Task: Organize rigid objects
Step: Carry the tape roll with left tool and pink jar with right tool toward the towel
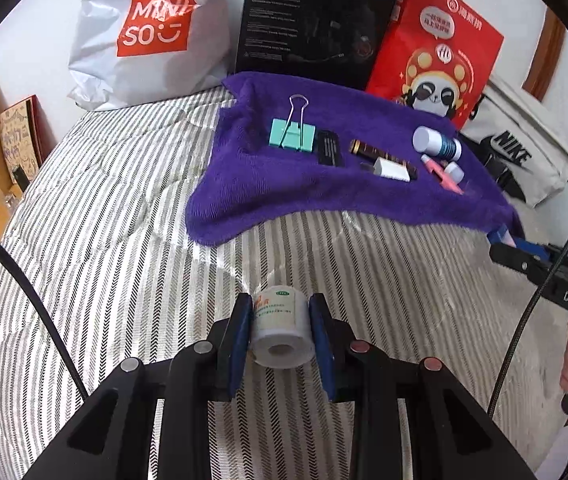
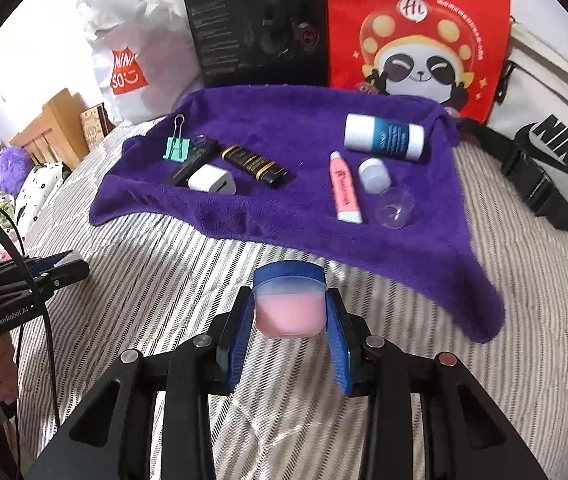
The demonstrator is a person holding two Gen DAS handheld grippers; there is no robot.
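A: Left gripper?
B: Its blue fingers are clamped on a small white cylindrical bottle with a printed label, base toward the camera, above the grey-striped bedspread

A: Right gripper?
B: Its fingers are pressed on a small pink plastic jar with a blue lid, near the front edge of the purple fleece towel spread on the bed

A: What lies on the towel?
B: Left group: mint-green binder clip, flat black rectangular card, white cube charger plug, black-and-gold tube. Right group: white-and-blue cylindrical bottle, pink squeeze tube, small white capped pot, clear round plastic cap

A: Behind the towel?
B: White shopping bag with orange logo, black carton, red panda-print bag, white bag with black lettering
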